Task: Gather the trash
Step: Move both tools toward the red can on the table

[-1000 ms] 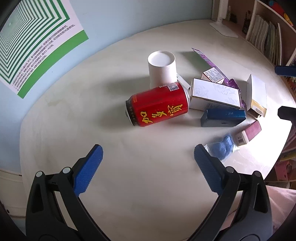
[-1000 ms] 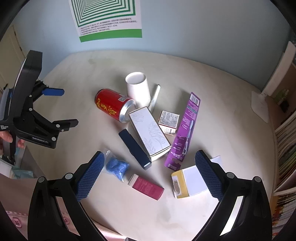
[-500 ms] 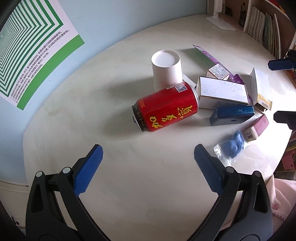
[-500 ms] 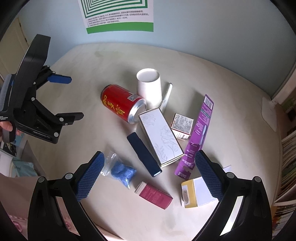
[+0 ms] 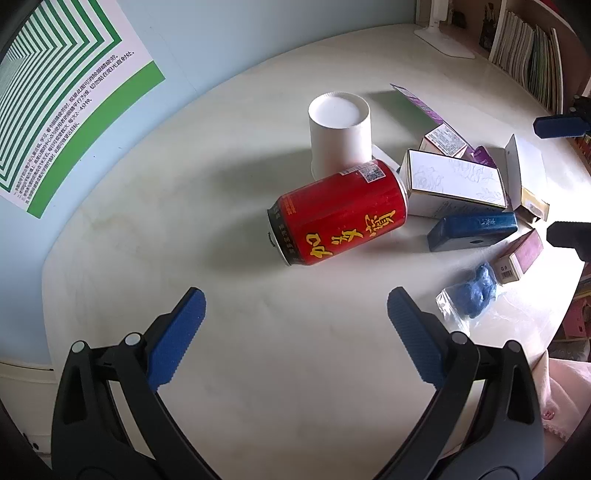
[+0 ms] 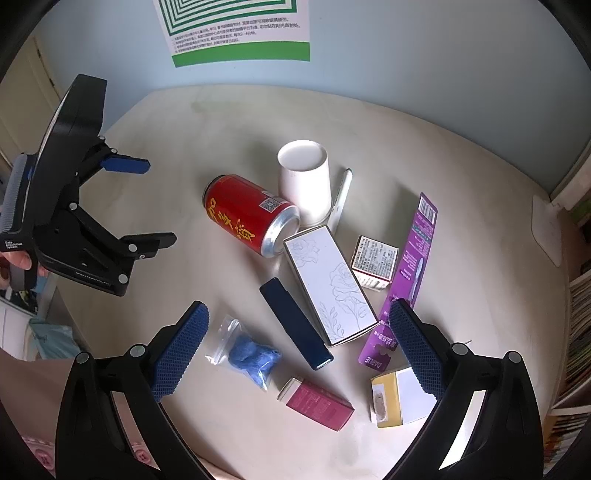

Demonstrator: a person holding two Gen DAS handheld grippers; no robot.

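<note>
A red drink can [image 5: 340, 213] lies on its side on the cream table [image 5: 184, 221], touching an upright white paper cup [image 5: 340, 129]. My left gripper [image 5: 293, 306] is open and empty, hovering short of the can. It also shows in the right wrist view [image 6: 147, 201], left of the can [image 6: 247, 214]. My right gripper [image 6: 297, 317] is open and empty above a dark blue box [image 6: 295, 323], a bagged blue wad [image 6: 251, 356] and a white rose-print box [image 6: 328, 284].
More trash lies nearby: a purple blister card [image 6: 406, 273], a small labelled box [image 6: 373, 261], a maroon box [image 6: 317, 402], a yellow-and-white box [image 6: 397, 400] and a white pen-like stick [image 6: 341, 197]. Bookshelves [image 5: 524, 48] stand at the right. A green-striped poster [image 6: 236, 29] hangs on the wall.
Both grippers have moved in closer over the table. The can now sits nearer the middle of the left wrist view. Nothing on the table has moved.
</note>
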